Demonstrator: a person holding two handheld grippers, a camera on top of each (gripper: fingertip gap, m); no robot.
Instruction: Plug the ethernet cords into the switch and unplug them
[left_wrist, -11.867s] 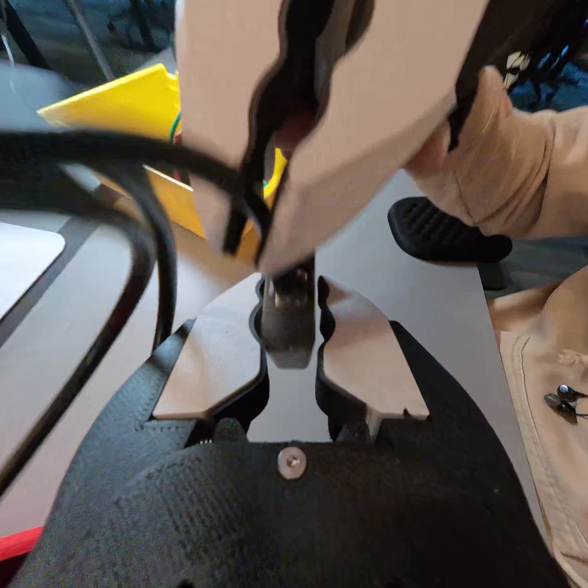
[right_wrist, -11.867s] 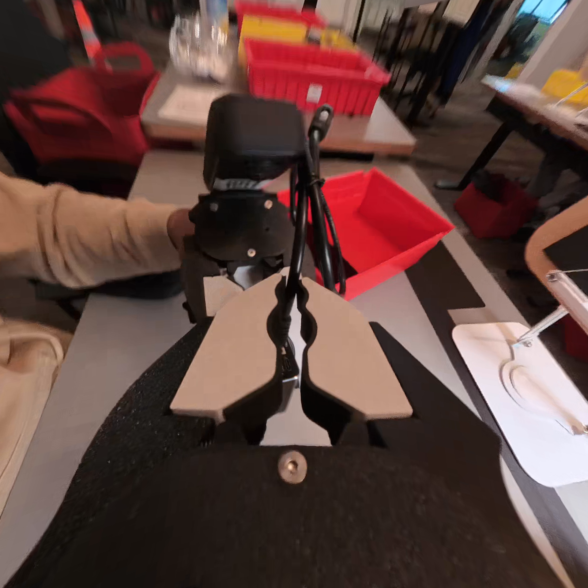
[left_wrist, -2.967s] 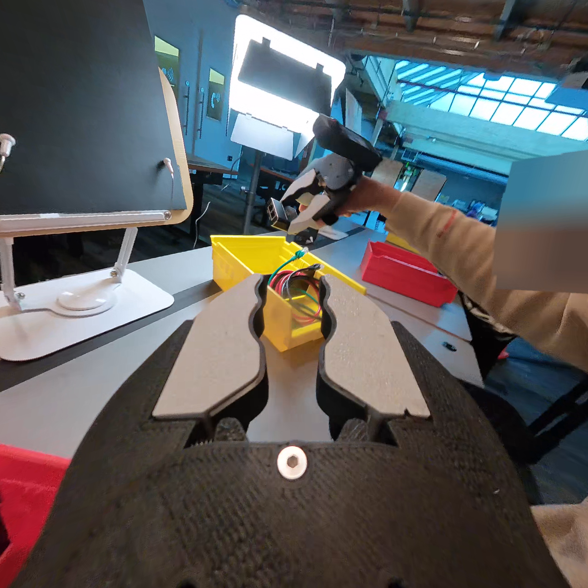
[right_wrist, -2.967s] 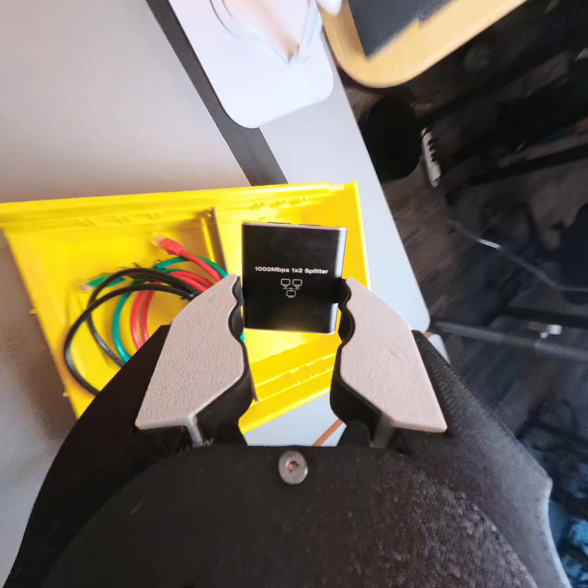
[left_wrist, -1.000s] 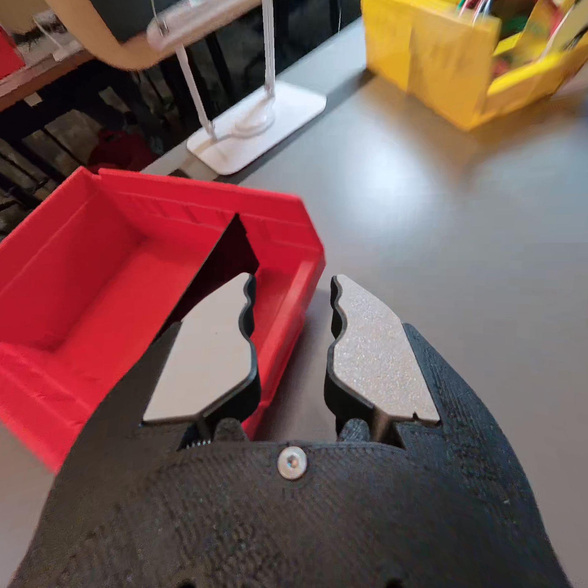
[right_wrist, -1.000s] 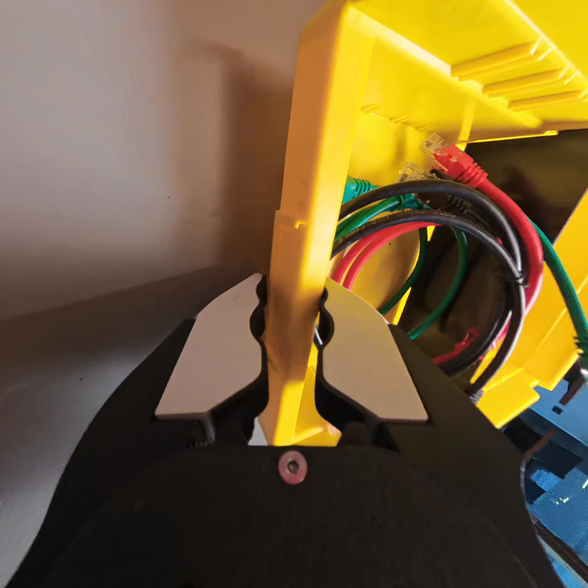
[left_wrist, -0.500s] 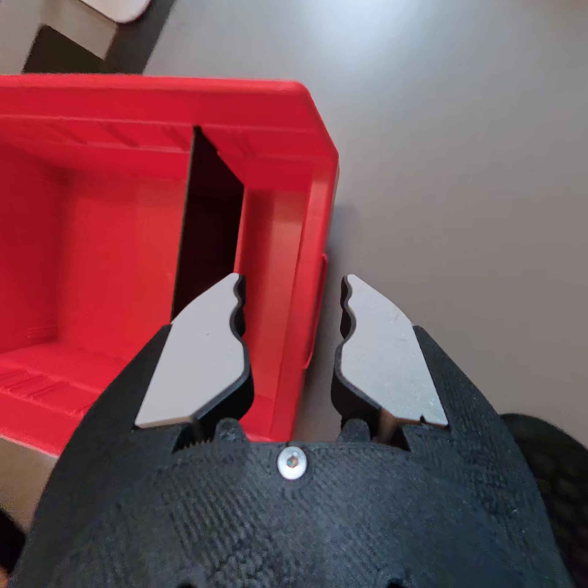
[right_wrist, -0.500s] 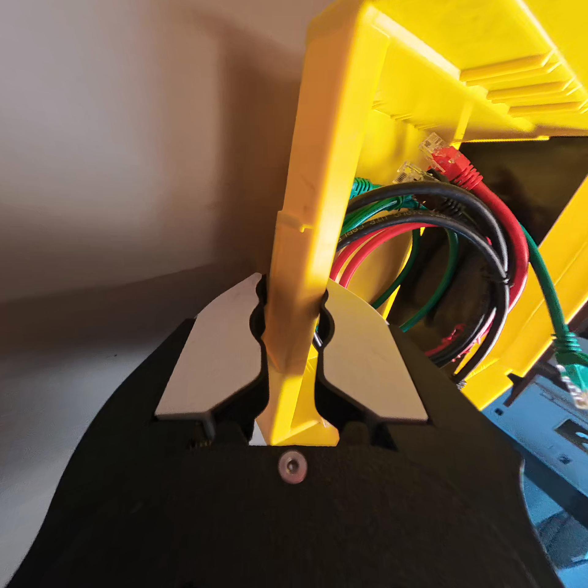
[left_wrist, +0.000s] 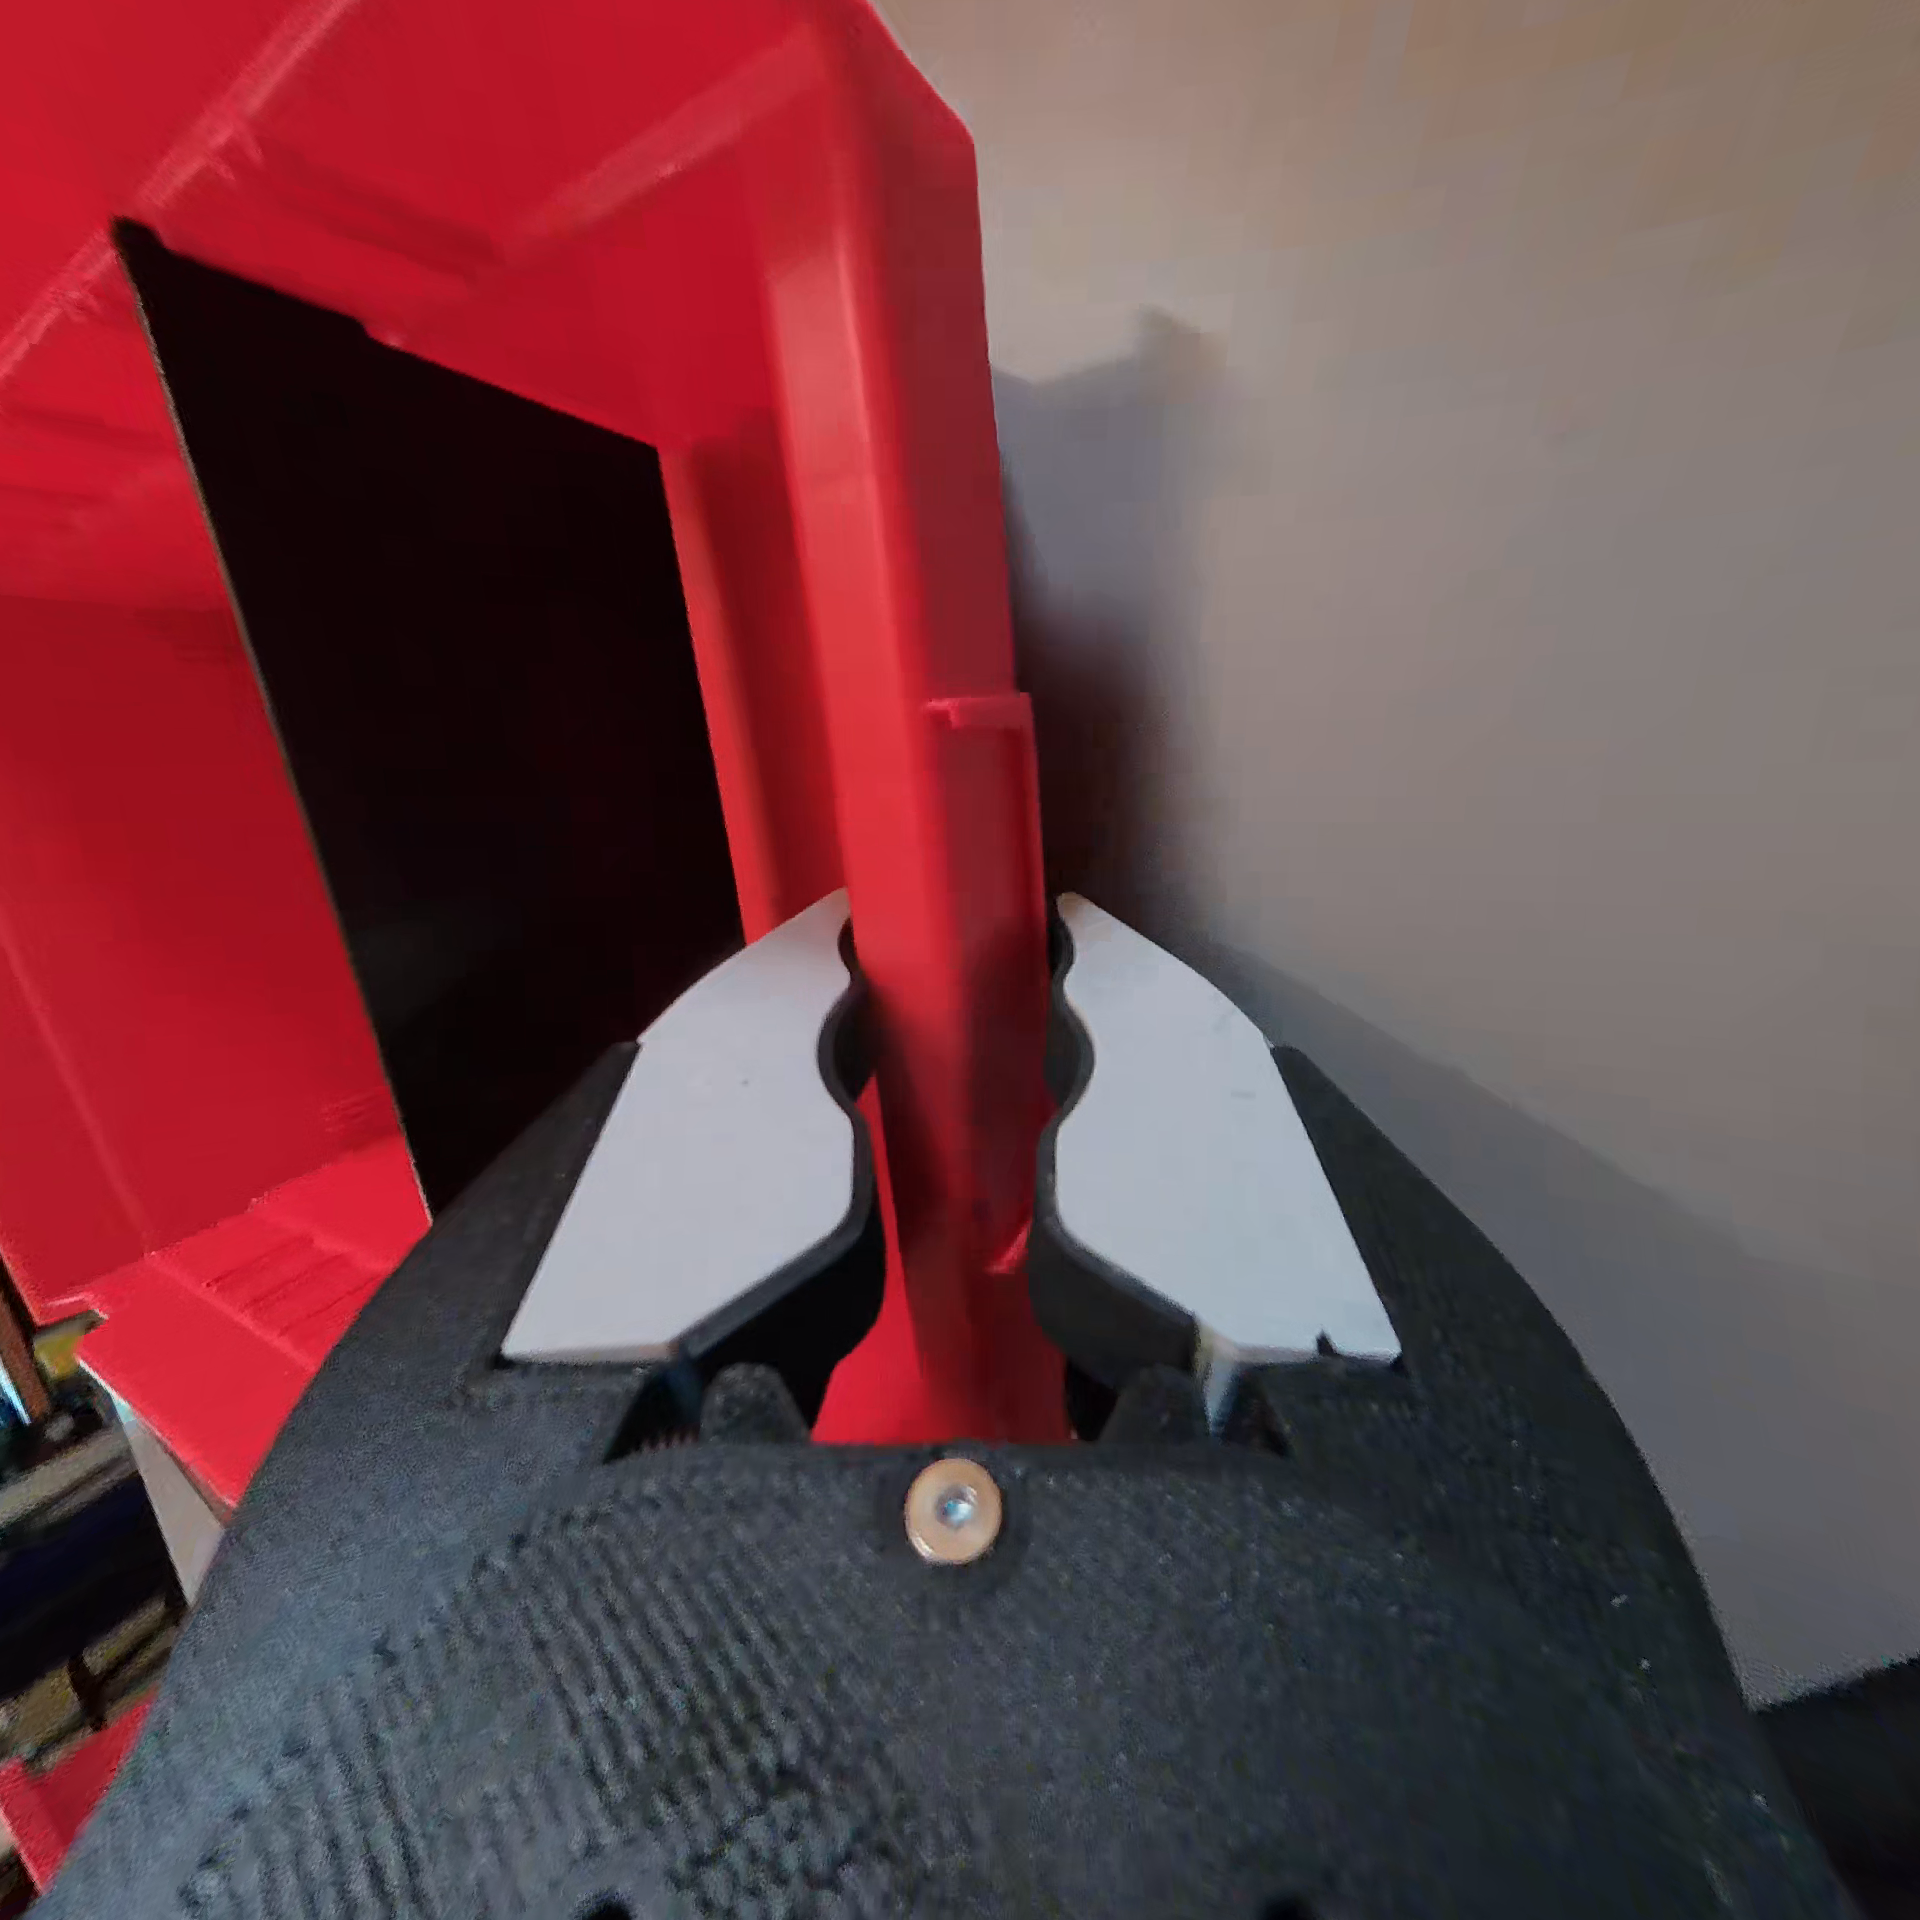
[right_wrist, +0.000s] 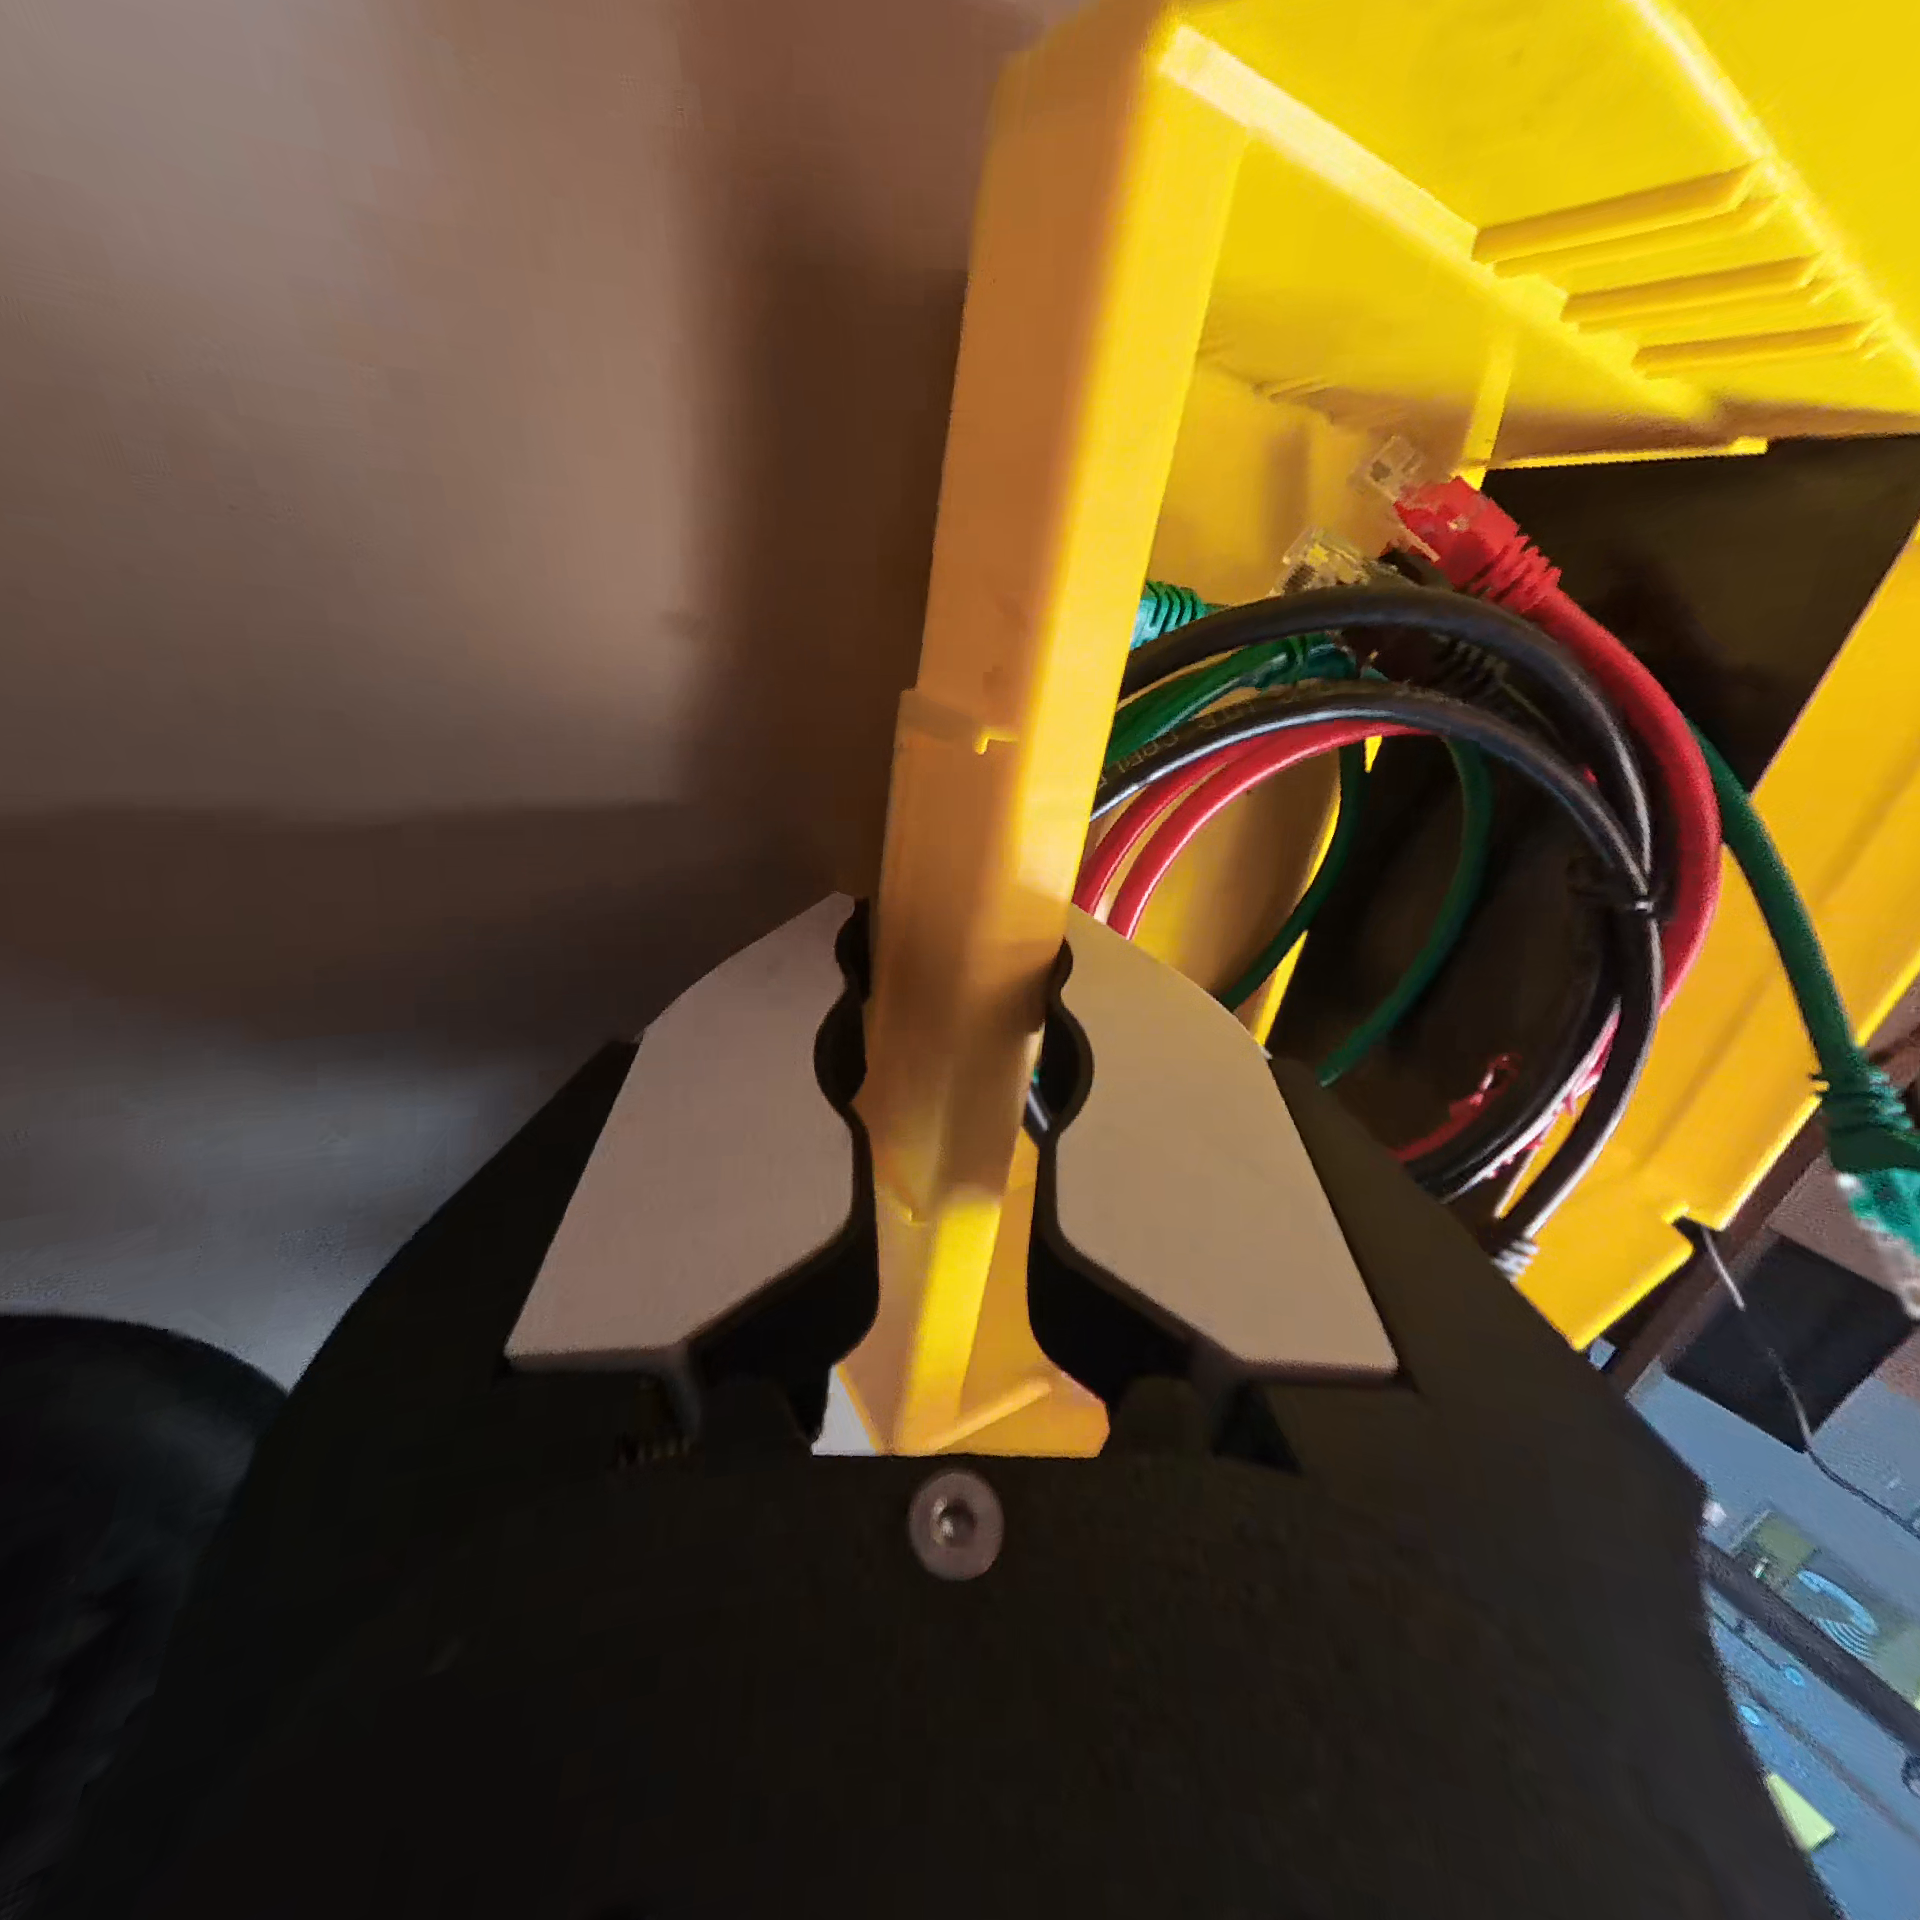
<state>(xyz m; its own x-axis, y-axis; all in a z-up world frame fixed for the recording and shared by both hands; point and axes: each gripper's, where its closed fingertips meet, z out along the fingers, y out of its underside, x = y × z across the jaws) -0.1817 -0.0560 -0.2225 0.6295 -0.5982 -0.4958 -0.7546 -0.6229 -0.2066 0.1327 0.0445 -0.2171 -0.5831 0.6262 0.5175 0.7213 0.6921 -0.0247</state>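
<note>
My right gripper (right_wrist: 951, 945) is shut on the side wall of the yellow bin (right_wrist: 1049, 520). Inside the bin lie coiled ethernet cords: a red one (right_wrist: 1652, 748), a black one (right_wrist: 1455, 623) and a green one (right_wrist: 1787, 935) whose plug hangs over the bin's low front edge. The switch is not in sight. My left gripper (left_wrist: 951, 935) is shut on the side wall of the red bin (left_wrist: 883, 520). The red bin looks empty, with a dark opening at its front.
The grey table top (left_wrist: 1455, 623) lies beside the red bin and also beside the yellow bin (right_wrist: 416, 520). A dark rounded object (right_wrist: 104, 1455) shows at the lower left of the right wrist view. Past the table edge is blurred floor clutter (right_wrist: 1818, 1558). My hands' fingertips stand some 35 centimetres from each other.
My left gripper has moved down onto the red bin's side wall and shut on it. My right gripper keeps its hold on the yellow bin, which has shifted slightly, and the green plug hangs farther out.
</note>
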